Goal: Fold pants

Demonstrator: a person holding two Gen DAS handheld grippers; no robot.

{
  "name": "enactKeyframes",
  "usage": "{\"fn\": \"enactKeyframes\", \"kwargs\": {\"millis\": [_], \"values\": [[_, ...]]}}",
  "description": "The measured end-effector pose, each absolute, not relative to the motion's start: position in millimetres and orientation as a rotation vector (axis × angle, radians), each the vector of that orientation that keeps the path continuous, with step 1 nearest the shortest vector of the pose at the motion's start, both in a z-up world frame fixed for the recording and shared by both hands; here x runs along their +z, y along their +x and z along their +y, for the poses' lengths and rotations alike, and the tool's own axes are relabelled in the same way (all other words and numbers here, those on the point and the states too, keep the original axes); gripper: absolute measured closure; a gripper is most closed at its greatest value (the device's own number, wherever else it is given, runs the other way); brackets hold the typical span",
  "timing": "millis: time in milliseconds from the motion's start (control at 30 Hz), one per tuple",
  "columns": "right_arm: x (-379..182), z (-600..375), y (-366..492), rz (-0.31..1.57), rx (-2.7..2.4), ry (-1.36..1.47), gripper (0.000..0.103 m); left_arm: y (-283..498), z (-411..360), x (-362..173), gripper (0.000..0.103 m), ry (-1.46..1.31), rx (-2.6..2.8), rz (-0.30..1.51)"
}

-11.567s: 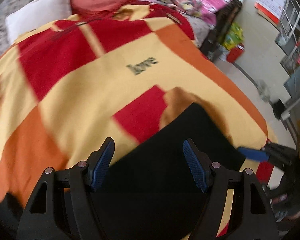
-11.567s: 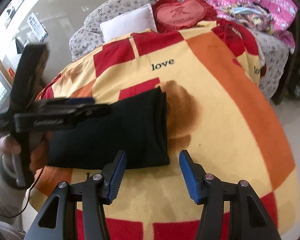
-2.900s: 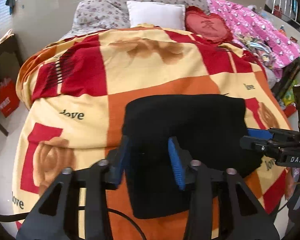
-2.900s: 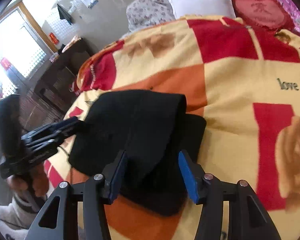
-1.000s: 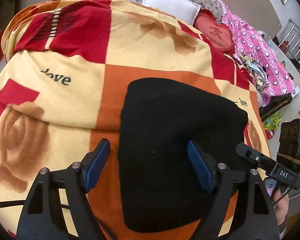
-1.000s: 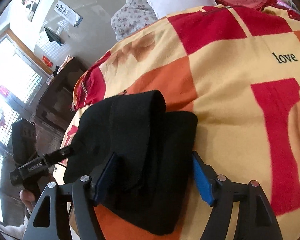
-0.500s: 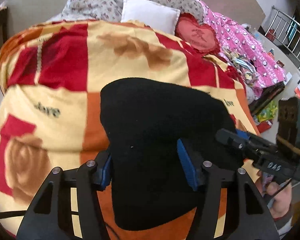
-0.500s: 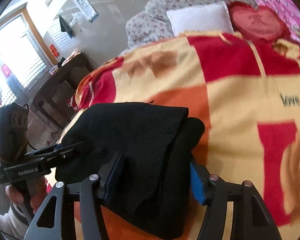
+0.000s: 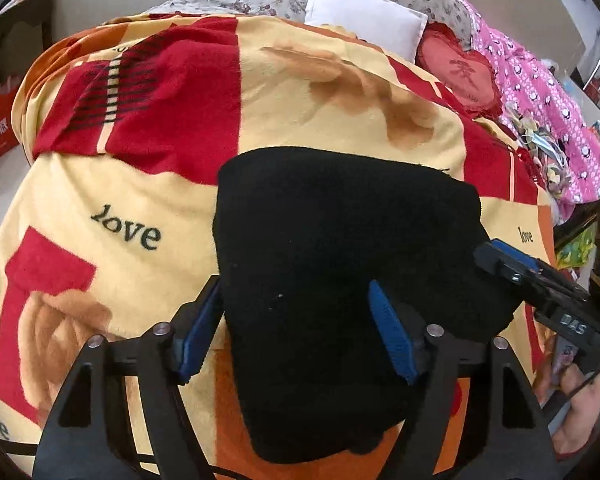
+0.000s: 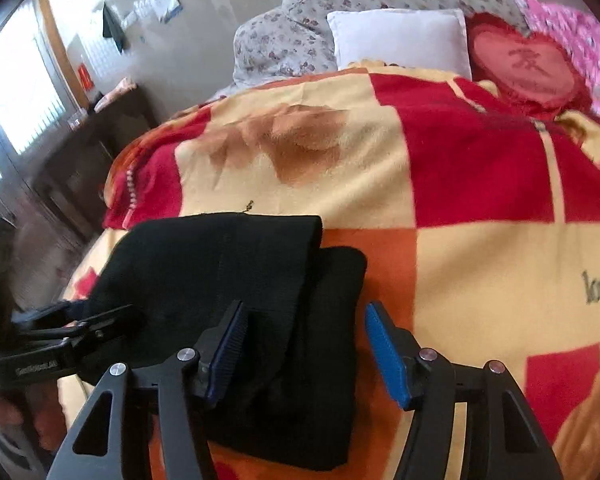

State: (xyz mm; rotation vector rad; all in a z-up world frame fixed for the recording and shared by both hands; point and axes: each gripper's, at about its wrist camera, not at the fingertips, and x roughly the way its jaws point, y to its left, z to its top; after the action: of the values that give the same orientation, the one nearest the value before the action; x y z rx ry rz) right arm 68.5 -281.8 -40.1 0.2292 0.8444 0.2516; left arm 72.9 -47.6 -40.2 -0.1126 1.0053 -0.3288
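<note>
Black pants (image 9: 332,248), folded, on blanket

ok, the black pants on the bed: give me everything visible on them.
The pants are plain black, a soft knit-looking fabric with no visible pockets or seams. They lie folded into a thick, roughly rectangular bundle on the checked blanket. In the right wrist view an upper layer sits over a wider lower one, its edge stepped back. The left gripper straddles the near end, fingers apart on both sides. The right gripper is open over the other side. Whether either touches the cloth is unclear.
</note>
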Motion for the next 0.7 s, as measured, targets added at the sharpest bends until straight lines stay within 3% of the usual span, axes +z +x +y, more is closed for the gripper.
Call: {"fn": "enactKeyframes", "kwargs": {"millis": [300, 700], "values": [[10.5, -260.7, 43.3, 0.737, 0.303, 0.134, 0.043, 59.9, -53.4, -24.5, 0.03, -0.028, -0.281, 0.961], [-39.4, -241.3, 48.7, 0.857, 0.241, 0.044, 0.043, 46.4, -38.3, -28.8, 0.03, -0.042, -0.245, 0.948]]}}
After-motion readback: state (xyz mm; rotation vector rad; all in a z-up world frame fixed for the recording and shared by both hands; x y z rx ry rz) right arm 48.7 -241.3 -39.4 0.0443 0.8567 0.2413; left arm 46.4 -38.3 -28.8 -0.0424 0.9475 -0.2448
